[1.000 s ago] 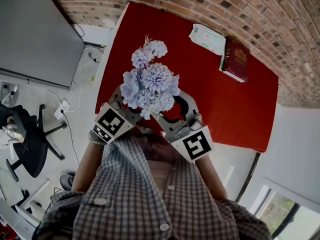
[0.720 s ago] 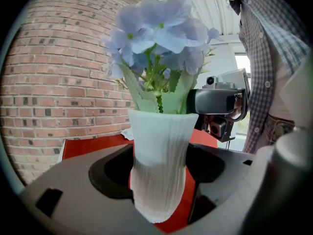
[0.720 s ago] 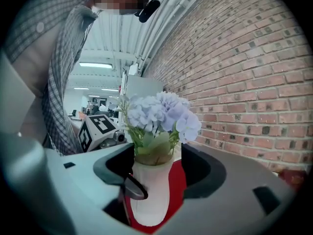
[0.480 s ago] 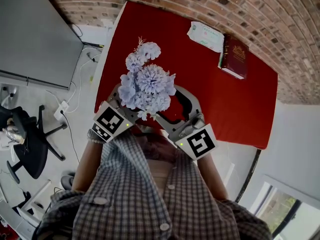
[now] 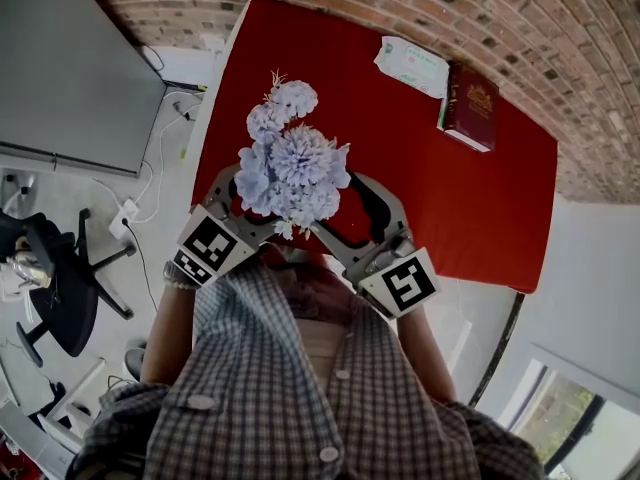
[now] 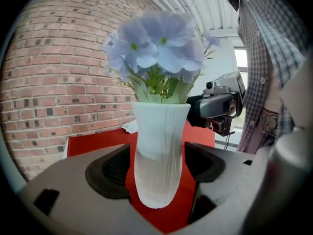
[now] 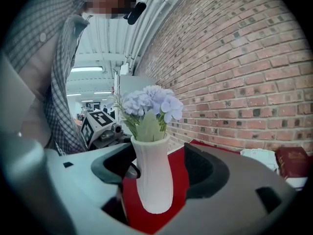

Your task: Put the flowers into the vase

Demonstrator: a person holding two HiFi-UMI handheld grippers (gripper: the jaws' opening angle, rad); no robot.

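Holding the flowers (image 5: 290,168), the vase (image 6: 159,155) stands inside left tongs (image 6: 157,173) and right tongs (image 7: 157,173), both apart; the right just opened.

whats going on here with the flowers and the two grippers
A person in a checked shirt holds two grippers around a white ribbed vase on the red table. The pale blue flowers are already in it. The right gripper has just been opening its jaws, wide of the vase. The left gripper brackets it closely, grip unclear.
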